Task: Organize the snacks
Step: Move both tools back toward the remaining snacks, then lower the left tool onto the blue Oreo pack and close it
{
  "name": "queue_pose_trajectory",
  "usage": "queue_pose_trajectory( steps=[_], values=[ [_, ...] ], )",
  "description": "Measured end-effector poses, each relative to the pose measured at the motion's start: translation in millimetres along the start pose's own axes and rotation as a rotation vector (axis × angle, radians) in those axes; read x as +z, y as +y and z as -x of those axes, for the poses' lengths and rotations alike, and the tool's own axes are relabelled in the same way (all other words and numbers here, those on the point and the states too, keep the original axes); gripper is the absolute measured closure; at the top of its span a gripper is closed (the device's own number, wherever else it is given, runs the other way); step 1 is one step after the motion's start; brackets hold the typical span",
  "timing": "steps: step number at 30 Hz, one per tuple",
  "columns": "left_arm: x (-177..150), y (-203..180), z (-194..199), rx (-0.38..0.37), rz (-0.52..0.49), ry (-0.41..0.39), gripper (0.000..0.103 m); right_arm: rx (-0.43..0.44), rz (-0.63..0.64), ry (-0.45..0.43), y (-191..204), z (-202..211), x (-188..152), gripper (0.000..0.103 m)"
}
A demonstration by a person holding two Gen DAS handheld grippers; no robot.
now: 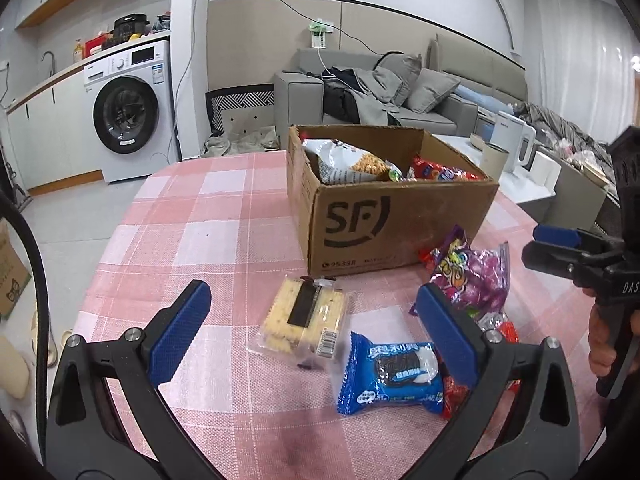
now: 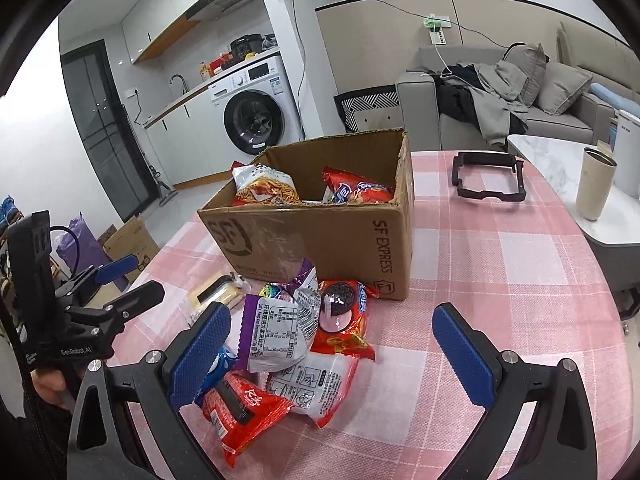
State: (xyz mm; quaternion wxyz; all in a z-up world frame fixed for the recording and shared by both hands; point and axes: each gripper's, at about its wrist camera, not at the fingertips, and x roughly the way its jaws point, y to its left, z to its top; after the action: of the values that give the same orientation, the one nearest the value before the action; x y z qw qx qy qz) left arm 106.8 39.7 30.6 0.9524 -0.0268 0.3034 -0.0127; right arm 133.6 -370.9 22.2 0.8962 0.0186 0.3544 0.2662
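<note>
An open cardboard SF box [image 1: 400, 220] [image 2: 340, 236] stands on the pink checked table and holds a noodle bag [image 1: 348, 160] and a red snack bag [image 1: 440, 170]. In front of it lie a clear cracker pack [image 1: 304, 316], a blue Oreo pack [image 1: 390, 376] and a purple candy bag [image 1: 472, 276]. My left gripper [image 1: 316, 320] is open and empty, low over the crackers and Oreo pack. My right gripper [image 2: 332, 340] is open and empty above a pile with a purple-white bag [image 2: 280, 328], a red Oreo pack [image 2: 344, 320] and a red packet [image 2: 240, 408].
A black plastic frame [image 2: 488, 178] lies on the table right of the box. A side table with a beige cup [image 2: 594, 184] stands beyond the table's right edge. A sofa [image 1: 420, 84] and washing machine [image 1: 128, 112] are behind.
</note>
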Motion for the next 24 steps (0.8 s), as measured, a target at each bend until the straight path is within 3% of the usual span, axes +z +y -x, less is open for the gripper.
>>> queue_pose_trajectory(
  steps=[24],
  values=[
    [-23.6, -27.4, -31.8, -0.053, -0.099, 0.120, 0.000, 0.047, 0.003, 0.065, 10.7, -13.1, -8.6, 0.000]
  ],
)
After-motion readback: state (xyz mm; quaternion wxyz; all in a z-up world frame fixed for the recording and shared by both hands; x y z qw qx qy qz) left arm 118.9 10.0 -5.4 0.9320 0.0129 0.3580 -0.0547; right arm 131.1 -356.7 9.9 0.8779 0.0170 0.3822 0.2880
